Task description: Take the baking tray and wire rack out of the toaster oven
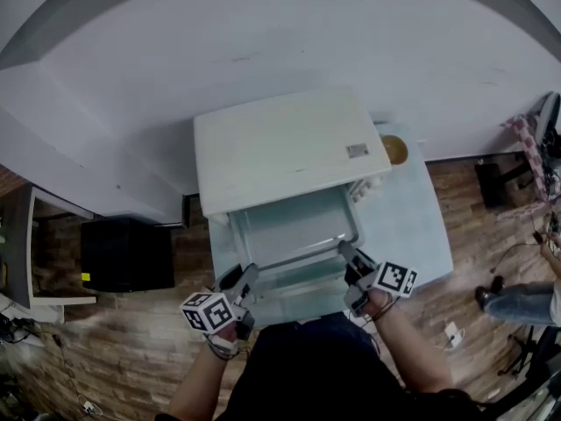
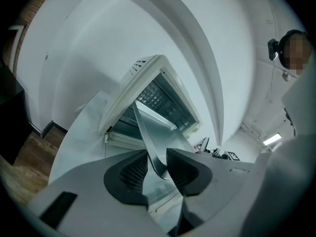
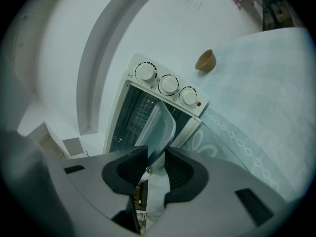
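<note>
1. My left fingers (image 2: pixel 190 172) are clamped on the tray's (image 2: pixel 159 132) left rim, and my right fingers (image 3: pixel 180 174) on its right rim.
2. The tray sits partly out of the oven (image 1: pixel 280 147), over the open door (image 1: pixel 302 298), above the table (image 1: pixel 412 226).
3. I should draw both hands back at one pace so the tray doesn't skew and jam in its slots.
4. I'll hold it level, since the thin rims could slide off my pads.
5. It must clear the door fully before I lower it.
6. I can't make out the rack; I judge it comes next.
</note>
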Demonstrator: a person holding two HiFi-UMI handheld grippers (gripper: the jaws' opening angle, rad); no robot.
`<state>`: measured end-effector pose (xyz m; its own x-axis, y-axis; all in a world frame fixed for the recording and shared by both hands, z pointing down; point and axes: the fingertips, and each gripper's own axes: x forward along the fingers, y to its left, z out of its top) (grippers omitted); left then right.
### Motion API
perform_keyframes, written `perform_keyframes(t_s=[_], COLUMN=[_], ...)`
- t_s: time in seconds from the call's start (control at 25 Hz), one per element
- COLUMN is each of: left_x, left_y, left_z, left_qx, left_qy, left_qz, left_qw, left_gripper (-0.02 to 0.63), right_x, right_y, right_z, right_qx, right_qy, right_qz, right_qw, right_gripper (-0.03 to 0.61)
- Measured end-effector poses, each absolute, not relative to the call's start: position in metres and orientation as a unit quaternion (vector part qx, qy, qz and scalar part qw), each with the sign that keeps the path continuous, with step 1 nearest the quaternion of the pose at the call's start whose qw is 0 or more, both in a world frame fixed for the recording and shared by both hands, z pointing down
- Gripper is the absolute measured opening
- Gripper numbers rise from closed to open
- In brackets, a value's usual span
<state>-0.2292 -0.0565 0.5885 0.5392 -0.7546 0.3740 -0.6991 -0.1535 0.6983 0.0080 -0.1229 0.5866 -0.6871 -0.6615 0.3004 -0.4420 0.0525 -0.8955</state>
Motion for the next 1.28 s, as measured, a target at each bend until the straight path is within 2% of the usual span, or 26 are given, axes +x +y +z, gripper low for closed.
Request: perform_keyframes(t_s=[0.12,0.88,1.28], left_x=[-0.227,-0.218,-0.167], left_y=[-0.048,0.008,0.016], left_z=[0.590,0.576,0.581], left_qx=[0.766,0.807,0.820], left_qy=[-0.464,-0.374,-0.351], left_qz=[-0.024,0.007,0.036], left_qw=[0.445,0.457,0.452], left_gripper=[0.118,0.114,0.114], right_x=[0.000,0.019,0.076], right_y=[-0.127,-0.046,-0.029], right_z=[0.566,0.538,0.551], right_qx=[-0.342,-0.407,-0.419], right_qy=[0.784,0.778,0.765], right_qz=[-0.505,-0.469,-0.476], right_qw=[0.116,0.095,0.117], right_gripper=[0.113,0.115,0.114])
